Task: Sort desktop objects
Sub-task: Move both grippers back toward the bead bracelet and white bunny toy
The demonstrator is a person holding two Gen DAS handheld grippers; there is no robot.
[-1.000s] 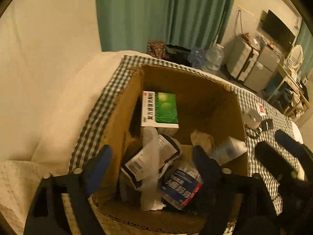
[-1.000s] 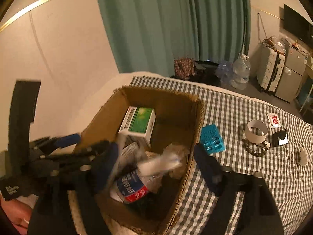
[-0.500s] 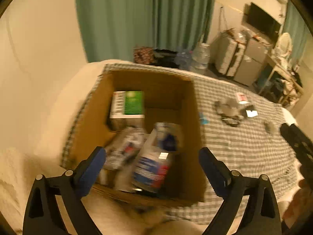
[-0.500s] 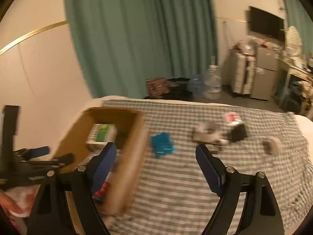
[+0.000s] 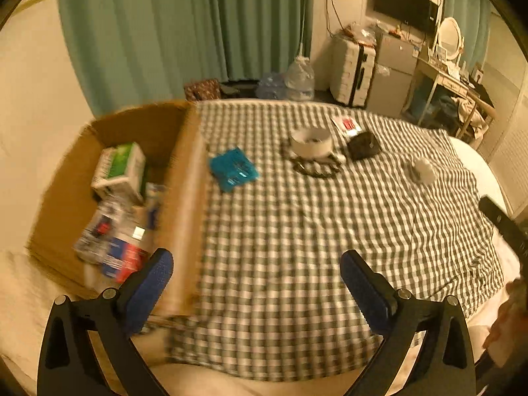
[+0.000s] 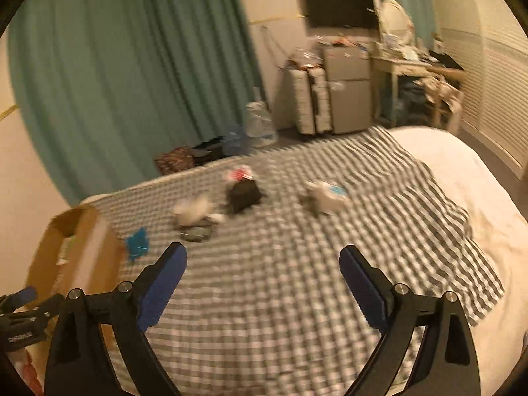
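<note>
Blue-padded, both our tools, left [image 5: 255, 269] and right [image 6: 262, 262], were spreading wide and empty above the green-checked cloth [image 5: 297, 231], beside the brown cardboard box [image 5: 184, 178].

Both wrist views look down across the checked cloth [image 5: 280, 231], sharing the cardboard box [image 6: 85, 247].

No text readable anywhere. Print on the green box [image 5: 120, 173] and the packets [image 5: 112, 247] in the carton [image 5: 184, 198] is too blurred, same w/ red-white card [image 5: 346, 123].
</note>
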